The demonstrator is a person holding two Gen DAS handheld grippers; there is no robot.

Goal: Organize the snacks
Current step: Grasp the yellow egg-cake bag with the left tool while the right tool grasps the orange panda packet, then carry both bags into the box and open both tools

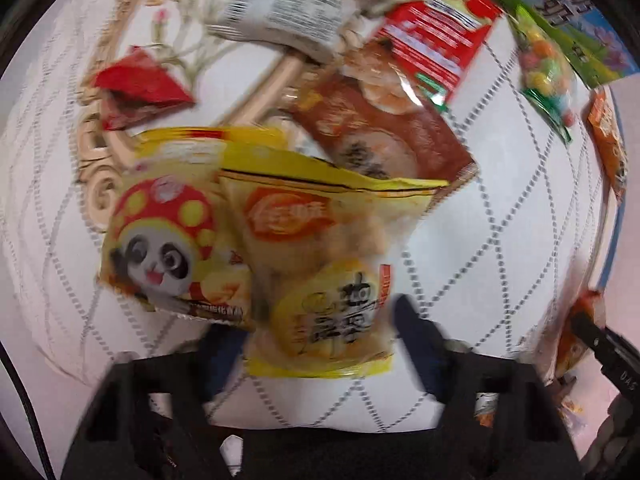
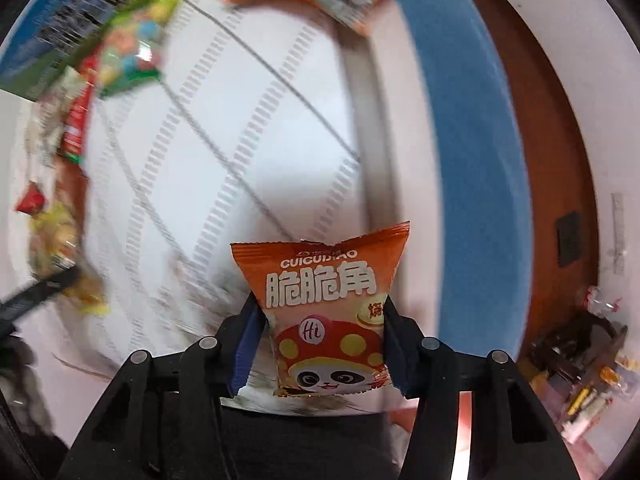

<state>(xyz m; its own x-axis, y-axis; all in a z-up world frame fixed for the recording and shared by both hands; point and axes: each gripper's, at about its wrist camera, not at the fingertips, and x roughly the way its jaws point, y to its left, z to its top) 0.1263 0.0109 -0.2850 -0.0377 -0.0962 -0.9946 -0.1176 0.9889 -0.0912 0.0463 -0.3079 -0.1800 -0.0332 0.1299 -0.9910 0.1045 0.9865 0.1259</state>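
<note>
My left gripper point(image 1: 320, 340) points down at a white quilted cloth point(image 1: 500, 208) and is shut on the lower end of a yellow snack packet point(image 1: 316, 280) with an orange logo. A yellow panda packet point(image 1: 160, 240) lies partly over its left side. My right gripper point(image 2: 324, 320) is shut on an orange panda snack packet point(image 2: 320, 280), which its blue pads point(image 2: 248, 340) pinch at the waist. The right gripper's black finger point(image 1: 600, 344) shows at the right edge of the left wrist view.
Beyond the yellow packets lie a brown packet point(image 1: 384, 128), a red one point(image 1: 436, 32), a white one point(image 1: 288, 0), a small red triangular pack point(image 1: 140, 84) and a bag of coloured sweets point(image 1: 546, 68). A green and blue box point(image 2: 60, 28) stands behind. A blue surface point(image 2: 472, 160) borders the cloth.
</note>
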